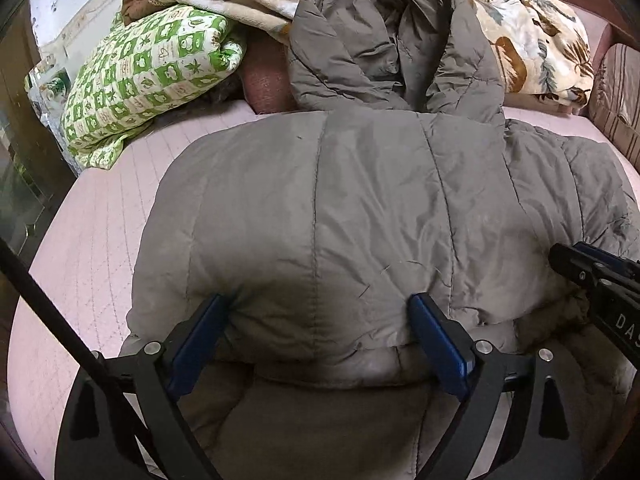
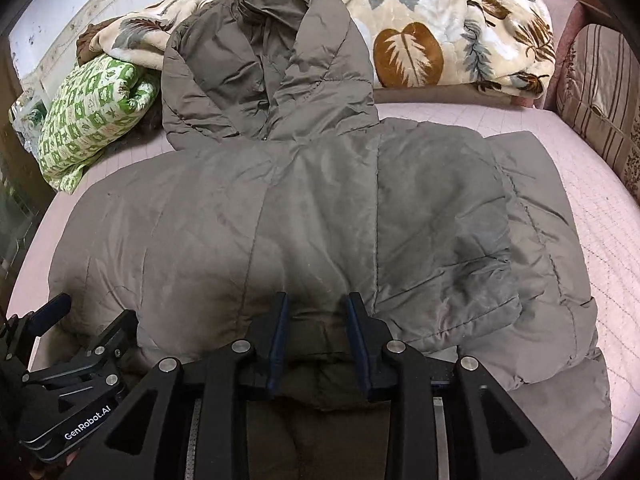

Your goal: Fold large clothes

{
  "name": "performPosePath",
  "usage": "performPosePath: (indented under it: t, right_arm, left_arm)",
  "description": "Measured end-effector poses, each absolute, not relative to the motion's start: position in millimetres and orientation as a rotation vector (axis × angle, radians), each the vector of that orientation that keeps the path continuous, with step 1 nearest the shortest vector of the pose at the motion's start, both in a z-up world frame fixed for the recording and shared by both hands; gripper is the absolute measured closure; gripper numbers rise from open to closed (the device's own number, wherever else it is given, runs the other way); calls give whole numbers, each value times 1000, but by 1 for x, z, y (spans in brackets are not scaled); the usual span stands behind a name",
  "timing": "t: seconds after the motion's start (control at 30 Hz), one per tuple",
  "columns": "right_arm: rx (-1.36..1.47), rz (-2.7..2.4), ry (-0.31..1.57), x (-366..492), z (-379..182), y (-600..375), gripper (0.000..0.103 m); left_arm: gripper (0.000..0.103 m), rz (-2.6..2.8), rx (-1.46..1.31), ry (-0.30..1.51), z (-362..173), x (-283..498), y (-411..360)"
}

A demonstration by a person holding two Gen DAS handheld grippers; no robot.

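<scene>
A large grey-brown padded jacket (image 1: 360, 208) lies on the pink bed, hood (image 1: 384, 36) toward the far side; it also shows in the right wrist view (image 2: 304, 208). Its sides are folded in over the middle. My left gripper (image 1: 320, 304) is wide open, its blue pads on either side of the jacket's near folded edge. My right gripper (image 2: 316, 304) stands partly open over the same near edge, with jacket fabric bulging between the fingers. The right gripper also shows at the right edge of the left wrist view (image 1: 592, 276), and the left gripper's body at the lower left of the right wrist view (image 2: 72, 364).
The pink quilted bed (image 1: 100, 232) carries a green-and-white patterned pillow (image 1: 148, 72) at the far left and a leaf-print blanket (image 2: 440, 40) along the back. A striped cushion (image 2: 600, 92) sits at the right edge. A dark cabinet (image 1: 20, 152) stands to the left.
</scene>
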State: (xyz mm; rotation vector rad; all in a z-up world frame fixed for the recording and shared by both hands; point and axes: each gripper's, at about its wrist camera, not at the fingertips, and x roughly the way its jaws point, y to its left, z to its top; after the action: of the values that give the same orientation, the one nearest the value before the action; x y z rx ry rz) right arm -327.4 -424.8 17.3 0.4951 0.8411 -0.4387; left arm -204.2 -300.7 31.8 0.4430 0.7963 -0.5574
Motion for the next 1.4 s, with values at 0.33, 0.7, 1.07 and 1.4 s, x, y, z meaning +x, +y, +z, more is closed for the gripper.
performPosePath:
  t: [0.33,0.7,1.07,1.4]
  right_arm:
    - [490,-435,838,-327,18,-425,71]
    - [493,-431,846,-326,20,-425,71]
    - [494,-519,728,-347,54,-452,62]
    - [520,-532,822,-341,30,-458,58]
  left_arm:
    - [9,-556,444,791,32,-205,-300]
    - [7,-598,399,788,41,-201,-296]
    - [7,-523,203,849,50,-145,-266]
    - [7,-526,152,863,50,-149,-264]
